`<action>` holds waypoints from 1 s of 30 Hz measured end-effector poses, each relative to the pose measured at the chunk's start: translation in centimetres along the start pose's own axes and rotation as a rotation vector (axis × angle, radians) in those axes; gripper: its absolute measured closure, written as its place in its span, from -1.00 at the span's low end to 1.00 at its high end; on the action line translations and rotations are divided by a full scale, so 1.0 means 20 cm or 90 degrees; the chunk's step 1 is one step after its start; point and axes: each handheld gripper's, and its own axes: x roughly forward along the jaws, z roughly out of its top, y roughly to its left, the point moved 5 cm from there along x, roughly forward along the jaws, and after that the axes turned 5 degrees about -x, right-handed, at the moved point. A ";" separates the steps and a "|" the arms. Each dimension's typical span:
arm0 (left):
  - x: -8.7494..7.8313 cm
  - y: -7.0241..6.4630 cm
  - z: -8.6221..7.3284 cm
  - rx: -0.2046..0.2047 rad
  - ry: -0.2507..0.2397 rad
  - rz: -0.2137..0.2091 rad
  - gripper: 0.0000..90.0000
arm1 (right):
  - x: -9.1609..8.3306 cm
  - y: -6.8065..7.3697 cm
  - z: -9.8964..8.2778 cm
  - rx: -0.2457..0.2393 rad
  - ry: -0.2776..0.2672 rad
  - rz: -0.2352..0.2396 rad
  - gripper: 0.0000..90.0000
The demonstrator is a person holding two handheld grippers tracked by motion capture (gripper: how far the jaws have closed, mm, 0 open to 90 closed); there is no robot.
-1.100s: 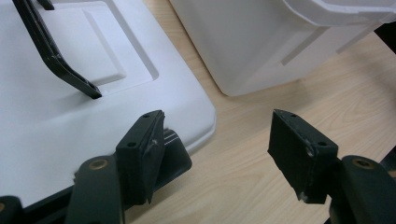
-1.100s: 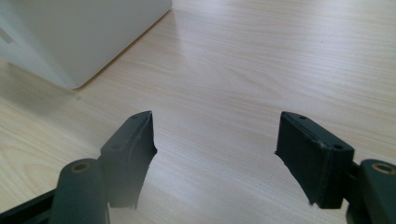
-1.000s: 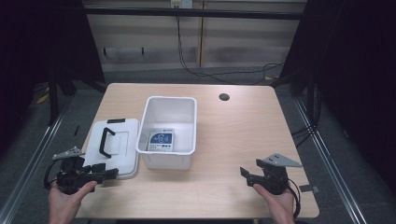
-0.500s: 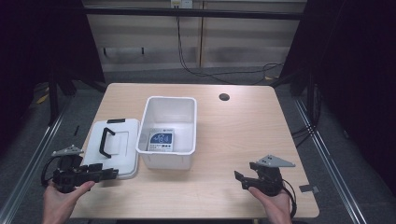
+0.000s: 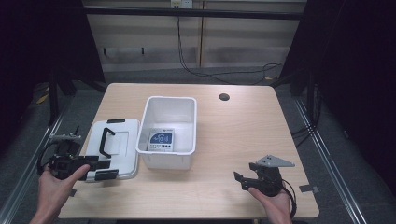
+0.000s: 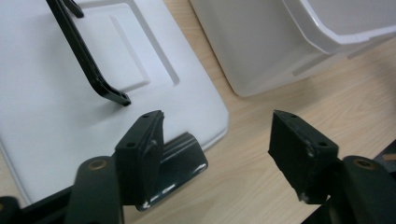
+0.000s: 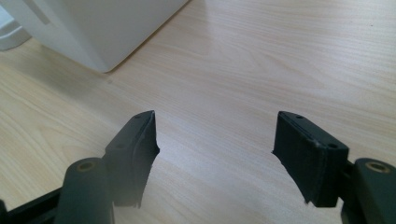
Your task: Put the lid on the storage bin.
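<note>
Left of the white bin (image 5: 170,130), the left gripper (image 5: 106,169) has just been opening over the lid (image 5: 122,142), nothing pinched between its jaws. Right of the bin, the right gripper (image 5: 239,181) stands spread and empty.

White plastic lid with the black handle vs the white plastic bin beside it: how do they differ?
The white plastic lid lies flat and low with a black handle and black latches; the white plastic bin stands taller, open-topped, with a blue-and-white card inside. Both are white, rounded rectangles side by side on the wooden table.
</note>
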 end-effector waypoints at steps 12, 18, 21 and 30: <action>0.03 0.03 0.12 -0.015 0.026 0.046 0.02 | 0.01 0.02 0.00 -0.007 0.009 0.014 -0.34; 0.04 0.06 0.18 -0.030 0.055 0.064 0.11 | 0.01 0.04 0.00 -0.011 0.013 0.025 -0.34; 0.05 0.07 0.20 -0.028 0.069 0.090 0.16 | 0.01 0.05 0.00 -0.012 0.015 0.024 -0.34; 0.07 0.11 0.31 -0.046 0.110 0.149 0.23 | 0.02 0.05 0.00 -0.022 0.021 0.022 -0.34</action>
